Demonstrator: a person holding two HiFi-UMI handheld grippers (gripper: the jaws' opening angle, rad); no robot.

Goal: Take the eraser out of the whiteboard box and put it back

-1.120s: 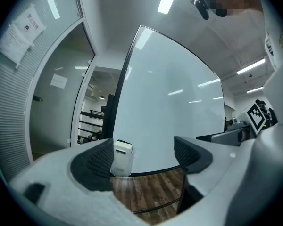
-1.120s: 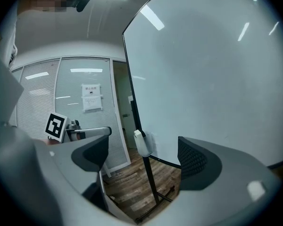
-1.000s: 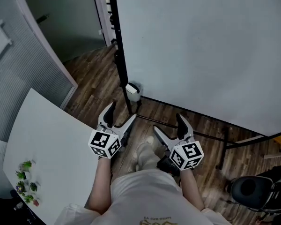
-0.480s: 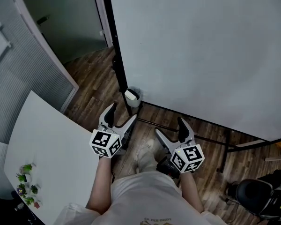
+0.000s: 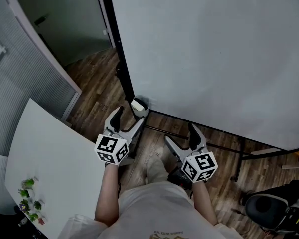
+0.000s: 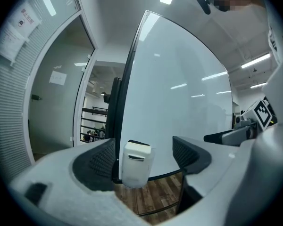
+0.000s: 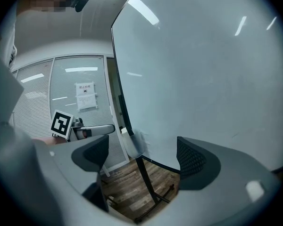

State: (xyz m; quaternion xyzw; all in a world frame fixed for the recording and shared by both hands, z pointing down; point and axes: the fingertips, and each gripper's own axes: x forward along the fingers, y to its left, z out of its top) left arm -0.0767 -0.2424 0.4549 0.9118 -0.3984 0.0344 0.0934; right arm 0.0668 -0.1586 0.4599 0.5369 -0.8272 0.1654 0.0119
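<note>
Whiteboard box [image 5: 139,105] lower in view; wall notice [image 7: 85,96] illegible

This is an office, most likely a meeting room. A large whiteboard [image 5: 214,59] on a black stand [image 5: 120,68] fills the upper right of the head view, with a small white whiteboard box [image 5: 139,105] fixed at its lower left corner. A white table [image 5: 55,168] lies at the lower left, with tiny potted plants [image 5: 29,198] near its edge. A black office chair [image 5: 269,210] sits at the lower right. At the left, a glass partition with blinds [image 5: 20,78] walls the room off, and the right gripper view shows a paper notice [image 7: 85,96] stuck to it. The floor [image 5: 97,83] is wood plank. Long strip lights [image 6: 254,60] run across the ceiling at the right of the left gripper view.
</note>
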